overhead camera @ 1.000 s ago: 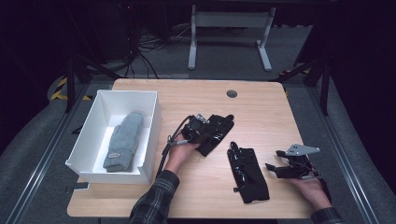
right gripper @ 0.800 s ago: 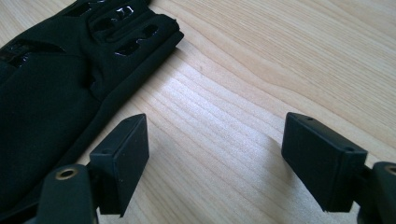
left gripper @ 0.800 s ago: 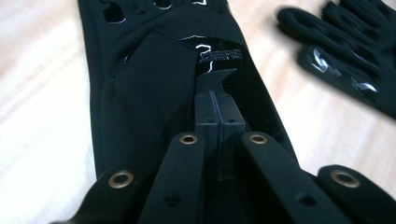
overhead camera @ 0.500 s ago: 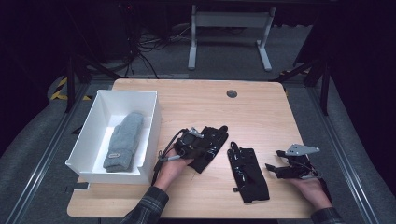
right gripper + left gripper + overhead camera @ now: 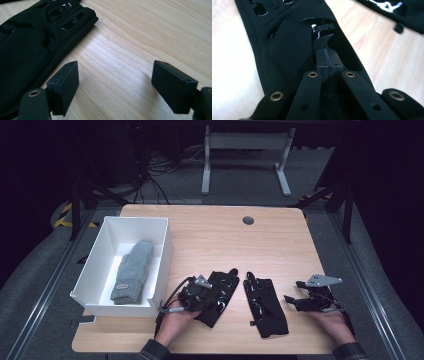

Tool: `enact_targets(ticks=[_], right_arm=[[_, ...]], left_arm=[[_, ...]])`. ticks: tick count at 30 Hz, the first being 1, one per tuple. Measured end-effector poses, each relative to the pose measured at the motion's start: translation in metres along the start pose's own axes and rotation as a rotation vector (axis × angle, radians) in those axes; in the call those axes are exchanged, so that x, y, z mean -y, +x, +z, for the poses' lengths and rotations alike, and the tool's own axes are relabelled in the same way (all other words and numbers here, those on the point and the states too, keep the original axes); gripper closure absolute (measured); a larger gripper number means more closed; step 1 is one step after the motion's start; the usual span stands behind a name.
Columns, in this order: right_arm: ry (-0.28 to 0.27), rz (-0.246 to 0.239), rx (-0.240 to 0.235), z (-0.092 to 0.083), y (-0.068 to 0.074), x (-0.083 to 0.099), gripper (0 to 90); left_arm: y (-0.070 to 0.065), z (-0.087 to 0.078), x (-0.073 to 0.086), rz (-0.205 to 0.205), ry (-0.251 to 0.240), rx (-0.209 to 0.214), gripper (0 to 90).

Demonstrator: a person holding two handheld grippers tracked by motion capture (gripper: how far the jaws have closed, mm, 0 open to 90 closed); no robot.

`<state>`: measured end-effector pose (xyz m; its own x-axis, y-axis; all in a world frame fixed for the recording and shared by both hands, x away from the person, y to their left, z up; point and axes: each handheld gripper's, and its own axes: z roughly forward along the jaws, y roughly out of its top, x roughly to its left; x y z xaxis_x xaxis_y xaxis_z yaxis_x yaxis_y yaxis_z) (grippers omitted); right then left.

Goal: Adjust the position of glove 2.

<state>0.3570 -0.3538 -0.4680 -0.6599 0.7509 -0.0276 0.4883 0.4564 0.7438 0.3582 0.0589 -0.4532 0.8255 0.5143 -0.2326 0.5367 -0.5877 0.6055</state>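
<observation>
A black glove [image 5: 217,296] is seen lying on the wooden table [image 5: 210,235], near its front edge and just right of the white bin [image 5: 100,265], in which a grey mitten [image 5: 132,270] rests. The left gripper [image 5: 202,292] is laid over this glove's cuff end; in the left gripper view its jaws are pressed together, and a fold of the glove's fabric [image 5: 289,50] appears to be pinched at their tips, though the contact itself is partly hidden by the jaws. A second black glove [image 5: 265,307] lies flat just to the right, apart from the first. The right gripper [image 5: 305,302] is held low over the table beside that second glove [image 5: 32,42], its jaws spread wide with bare wood between them.
</observation>
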Motion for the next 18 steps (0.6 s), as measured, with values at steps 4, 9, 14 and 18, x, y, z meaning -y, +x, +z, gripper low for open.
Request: enact_targets(ticks=[4, 9, 14, 18], right_arm=[[0.000, 0.000, 0.000, 0.000, 0.000, 0.000, 22.6], [0.001, -0.002, 0.002, 0.000, 0.000, 0.000, 22.4], [0.001, -0.002, 0.002, 0.000, 0.000, 0.000, 22.3], [0.002, -0.002, 0.002, 0.000, 0.000, 0.000, 21.6]], left_arm=[[-0.003, -0.008, 0.002, -0.004, -0.032, 0.004, 89.4], [-0.001, -0.022, 0.000, -0.024, -0.074, -0.076, 90.0], [0.007, -0.014, 0.002, -0.063, -0.043, -0.139, 90.0], [0.005, -0.005, 0.004, -0.060, -0.012, -0.090, 89.5]])
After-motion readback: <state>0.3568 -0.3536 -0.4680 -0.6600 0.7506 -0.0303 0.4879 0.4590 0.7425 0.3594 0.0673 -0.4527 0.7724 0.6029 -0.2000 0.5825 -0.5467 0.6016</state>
